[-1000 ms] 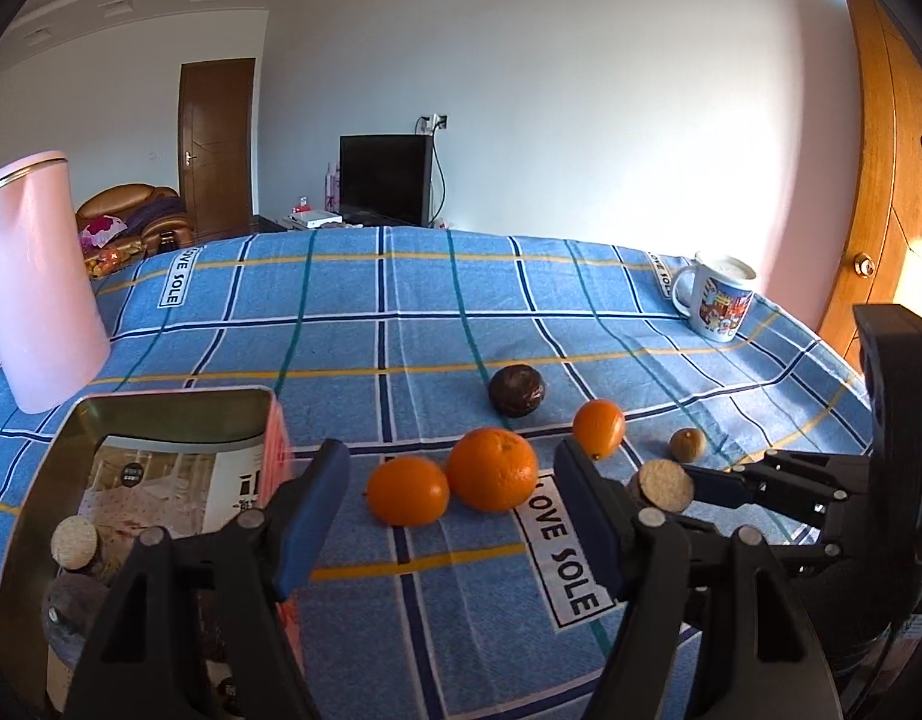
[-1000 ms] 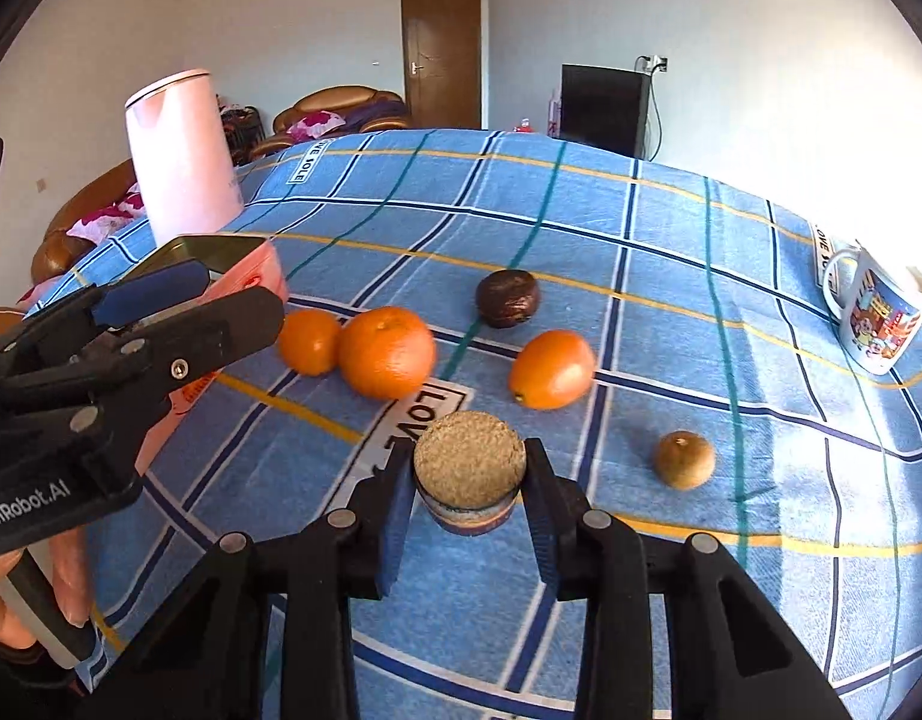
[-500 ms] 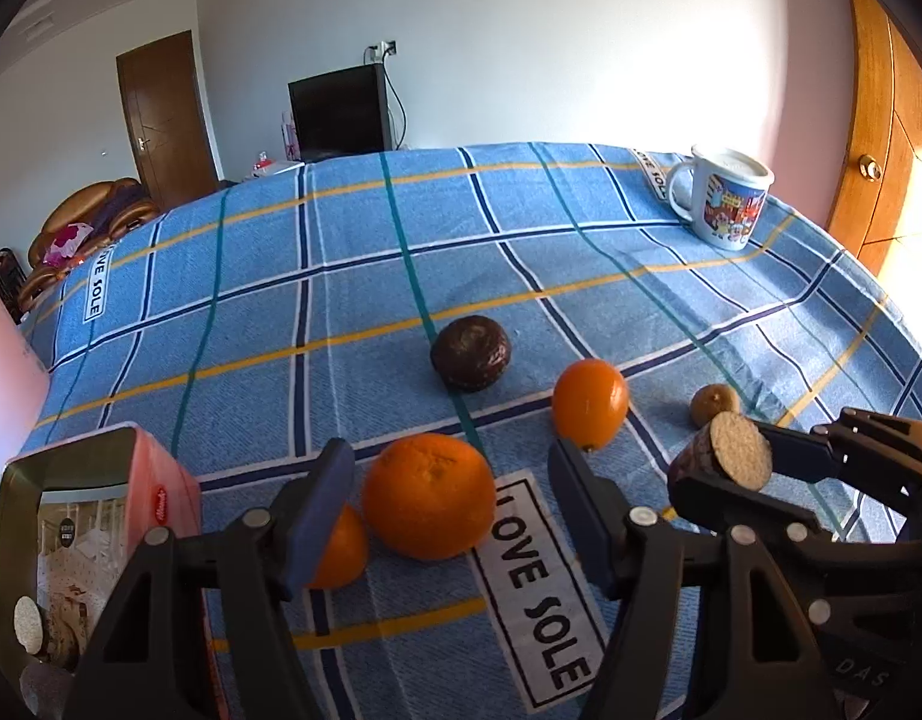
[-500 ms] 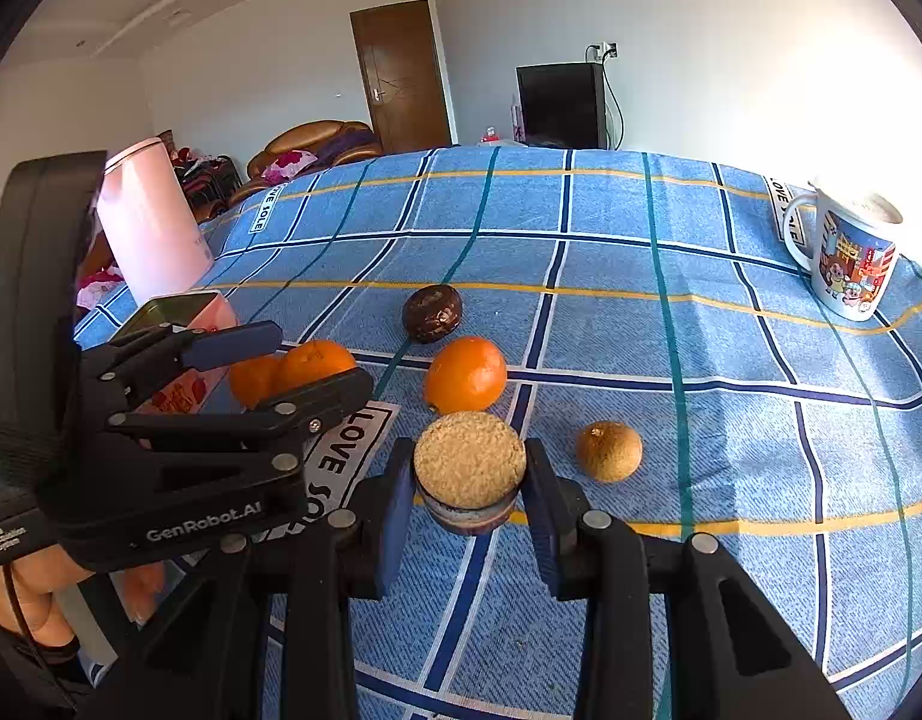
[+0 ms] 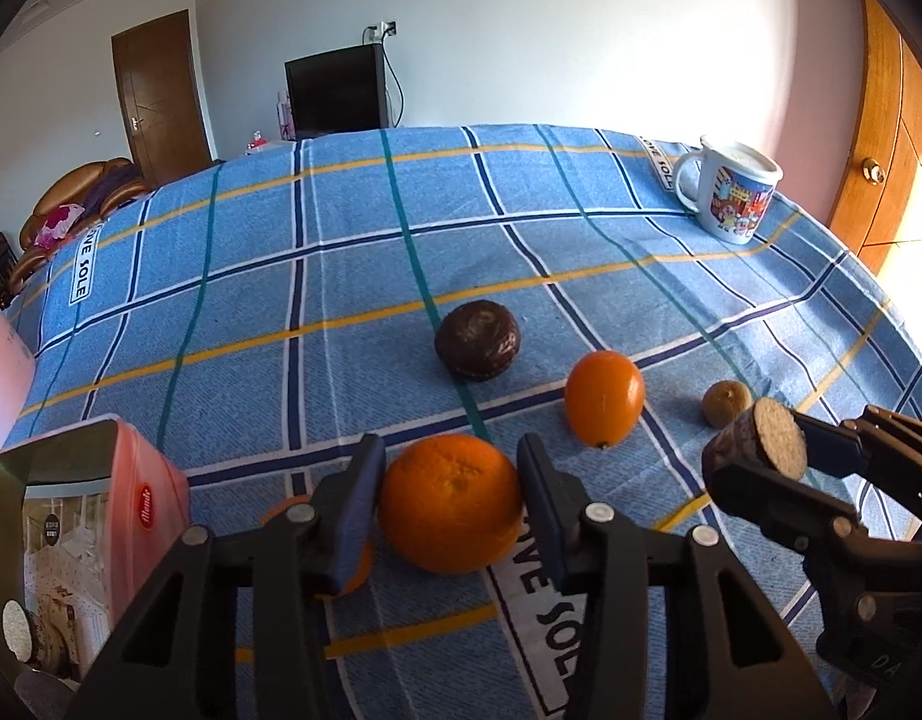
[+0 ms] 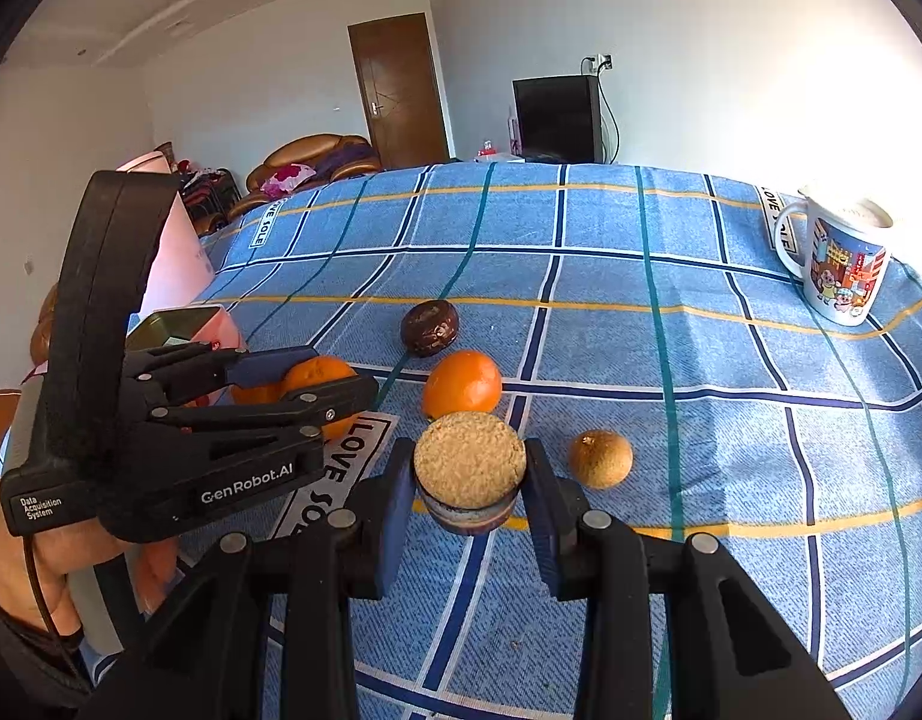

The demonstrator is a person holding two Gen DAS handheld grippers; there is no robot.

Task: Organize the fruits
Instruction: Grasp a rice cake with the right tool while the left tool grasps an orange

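My left gripper (image 5: 449,480) is closed around a large orange (image 5: 450,503) that rests on the blue plaid cloth; the pads touch both its sides. A smaller orange (image 5: 353,564) lies half hidden behind the left finger. My right gripper (image 6: 468,480) is shut on a halved fruit with a tan cut face (image 6: 468,462), held above the cloth; it also shows in the left wrist view (image 5: 775,441). On the cloth lie an oval orange fruit (image 5: 604,397), a dark brown round fruit (image 5: 477,339) and a small brown fruit (image 5: 726,402).
An open pink tin box (image 5: 71,546) with a cut fruit inside stands at the left. A printed mug (image 5: 733,195) stands at the far right near the table edge. A pink kettle (image 6: 176,252) stands at the left behind the box.
My left gripper has moved forward and closed its fingers around the large orange. My right gripper keeps hold of the halved fruit and has shifted a little left.
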